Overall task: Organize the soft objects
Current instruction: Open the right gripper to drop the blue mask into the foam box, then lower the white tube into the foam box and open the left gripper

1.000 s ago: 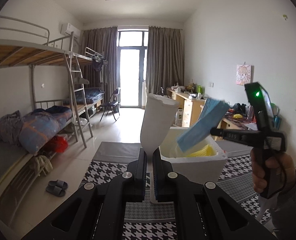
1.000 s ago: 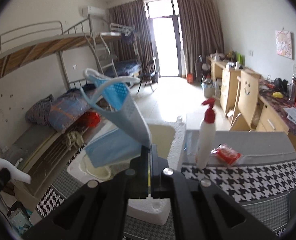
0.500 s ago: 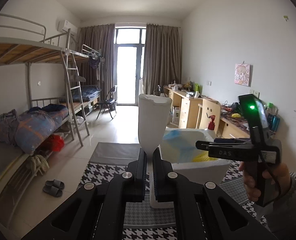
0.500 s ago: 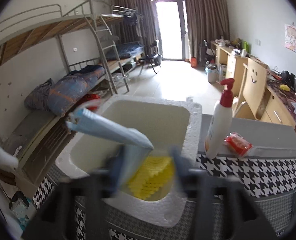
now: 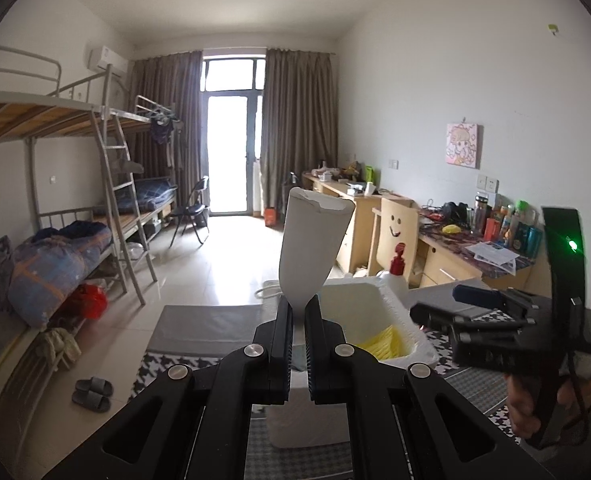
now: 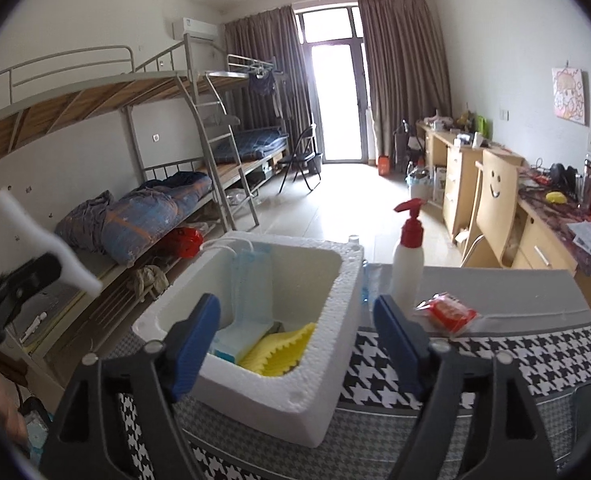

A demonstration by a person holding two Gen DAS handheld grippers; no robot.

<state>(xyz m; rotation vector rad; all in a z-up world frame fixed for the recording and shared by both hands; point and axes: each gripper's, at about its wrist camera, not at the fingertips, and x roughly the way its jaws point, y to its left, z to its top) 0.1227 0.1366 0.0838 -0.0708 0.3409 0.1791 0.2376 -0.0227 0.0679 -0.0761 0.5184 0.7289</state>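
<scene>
A white foam box (image 6: 335, 344) stands on the houndstooth table; it also shows in the left wrist view (image 5: 395, 316). Inside lie a blue face mask (image 6: 251, 292) and a yellow sponge (image 6: 283, 350), whose corner shows in the left wrist view (image 5: 383, 342). My left gripper (image 5: 299, 312) is shut on a white foam piece (image 5: 311, 240) and holds it upright beside the box; it also shows in the right wrist view (image 6: 35, 240). My right gripper (image 6: 295, 340) is open and empty just above the box; it also shows in the left wrist view (image 5: 435, 316).
A white pump bottle with a red top (image 6: 407, 264) and a red packet (image 6: 447, 312) stand on the table right of the box. Bunk beds (image 6: 155, 208) line the left wall, desks and a chair (image 6: 491, 208) the right. Slippers (image 5: 91, 392) lie on the floor.
My right gripper has opened and let go of the blue mask, which now lies in the foam box. The left gripper still holds the foam piece, moved a little.
</scene>
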